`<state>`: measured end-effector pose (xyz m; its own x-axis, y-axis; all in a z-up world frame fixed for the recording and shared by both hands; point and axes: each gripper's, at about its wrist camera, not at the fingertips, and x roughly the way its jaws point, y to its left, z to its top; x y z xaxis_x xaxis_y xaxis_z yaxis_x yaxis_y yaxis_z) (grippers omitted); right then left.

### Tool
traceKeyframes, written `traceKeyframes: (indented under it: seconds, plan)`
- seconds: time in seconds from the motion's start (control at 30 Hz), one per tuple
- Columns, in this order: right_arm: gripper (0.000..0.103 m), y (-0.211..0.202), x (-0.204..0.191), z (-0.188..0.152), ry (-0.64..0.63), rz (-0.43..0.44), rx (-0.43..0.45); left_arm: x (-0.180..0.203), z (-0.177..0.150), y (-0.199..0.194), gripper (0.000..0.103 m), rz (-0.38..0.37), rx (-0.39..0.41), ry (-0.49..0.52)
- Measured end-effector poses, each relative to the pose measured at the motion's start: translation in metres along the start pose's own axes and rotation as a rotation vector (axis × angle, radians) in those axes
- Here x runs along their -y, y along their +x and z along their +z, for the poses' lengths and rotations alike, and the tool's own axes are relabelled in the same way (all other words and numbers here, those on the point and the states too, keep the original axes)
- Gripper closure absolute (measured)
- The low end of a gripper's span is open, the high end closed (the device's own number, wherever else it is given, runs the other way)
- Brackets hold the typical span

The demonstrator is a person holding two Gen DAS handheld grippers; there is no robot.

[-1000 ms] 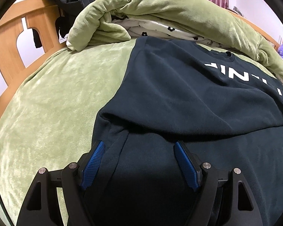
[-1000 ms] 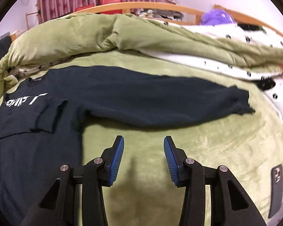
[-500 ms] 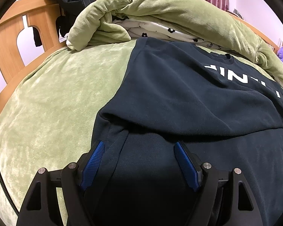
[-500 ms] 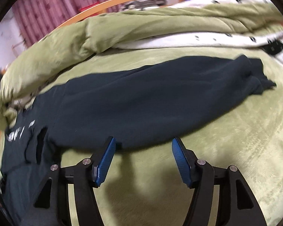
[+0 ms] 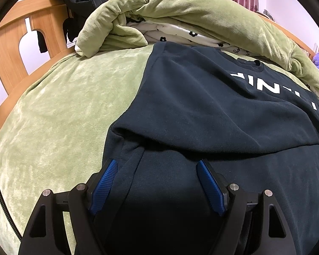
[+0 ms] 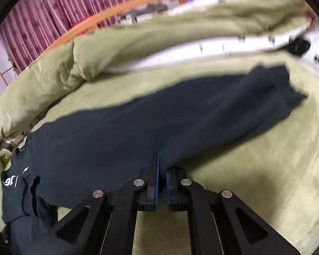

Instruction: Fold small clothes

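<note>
My right hand-held gripper (image 6: 162,170) pinches the near edge of the navy sweatshirt's sleeve (image 6: 202,114), outstretched on the green bed (image 6: 255,170). My left hand-held gripper (image 5: 157,182) hangs spread over the sweatshirt body (image 5: 202,106). I'd lift low and carry the sleeve flat across the chest.

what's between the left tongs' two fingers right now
Only dark sweatshirt fabric: the left tongs are open over its lower body, gripping nothing. This shows in the left wrist view.
</note>
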<state>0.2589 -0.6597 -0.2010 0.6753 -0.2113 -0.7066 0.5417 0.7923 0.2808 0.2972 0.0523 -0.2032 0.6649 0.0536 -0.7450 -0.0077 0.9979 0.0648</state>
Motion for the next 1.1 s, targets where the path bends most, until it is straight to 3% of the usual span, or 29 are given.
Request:
traceKeyframes:
  seconds: [0.27,0.53,0.73,0.83,1.03,1.1]
  plan:
    - [0.098,-0.079,-0.069,0.021,-0.119,0.032,0.167,-0.005,0.002,-0.005,0.026,0.000,0.002,-0.021]
    - [0.098,-0.143,-0.193,0.021,-0.279,0.117,0.246,-0.026,0.007,-0.019,0.026,-0.094,0.000,-0.141]
    - [0.098,-0.144,-0.308,-0.027,-0.407,0.235,0.187,-0.034,0.012,-0.023,0.026,-0.127,0.007,-0.170]
    - [0.098,-0.120,-0.355,-0.074,-0.497,0.252,0.125,-0.035,0.013,-0.021,0.026,-0.141,-0.002,-0.184]
    - [0.097,-0.065,-0.389,-0.148,-0.605,0.194,-0.009,-0.035,0.014,-0.019,0.026,-0.174,-0.014,-0.196]
    - [0.086,-0.055,-0.387,-0.161,-0.608,0.179,-0.045,-0.035,0.015,-0.020,0.026,-0.182,-0.015,-0.197]
